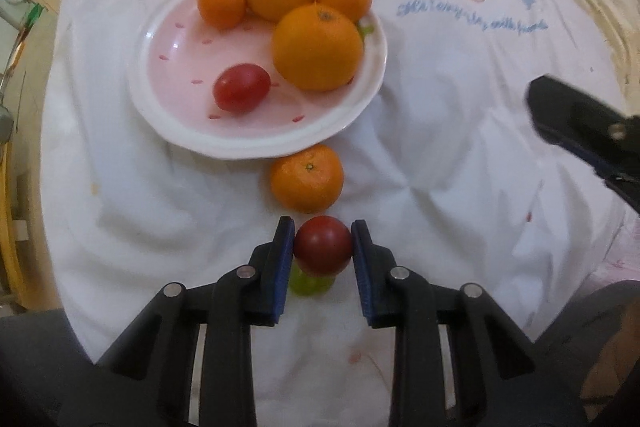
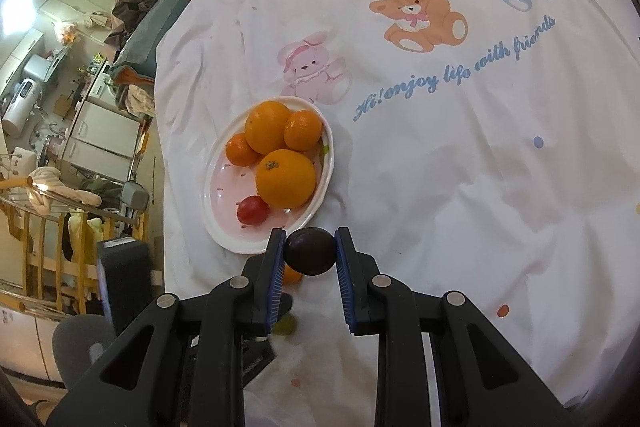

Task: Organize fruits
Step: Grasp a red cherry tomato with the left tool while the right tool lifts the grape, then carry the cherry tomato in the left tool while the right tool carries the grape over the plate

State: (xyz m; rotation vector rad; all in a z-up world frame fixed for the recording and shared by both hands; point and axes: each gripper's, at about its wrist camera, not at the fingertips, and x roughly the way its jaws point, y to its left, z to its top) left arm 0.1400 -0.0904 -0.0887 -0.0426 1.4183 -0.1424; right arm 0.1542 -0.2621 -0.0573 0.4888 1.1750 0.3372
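Note:
A pink and white plate [image 1: 168, 123] [image 2: 224, 235] on the white bedsheet holds two large oranges [image 1: 318, 49], two small mandarins [image 1: 222, 5] and a red cherry tomato [image 1: 241, 88] [image 2: 252, 209]. A loose mandarin [image 1: 307, 177] lies just in front of the plate. My left gripper [image 1: 323, 247] is shut on a dark red tomato [image 1: 323, 245], above a green grape [image 1: 308, 285]. My right gripper [image 2: 310, 251] is shut on a dark purple round fruit [image 2: 310, 251], near the plate's front rim. The right gripper's finger shows at the right of the left wrist view [image 1: 576, 123].
The sheet [image 2: 460, 187] has cartoon animal prints and blue lettering. The bed's left edge drops to a cluttered room with a wooden rail [image 2: 48, 267], cabinets and a grey chair [image 2: 80, 343]. The green grape also shows on the sheet below the right gripper [image 2: 285, 325].

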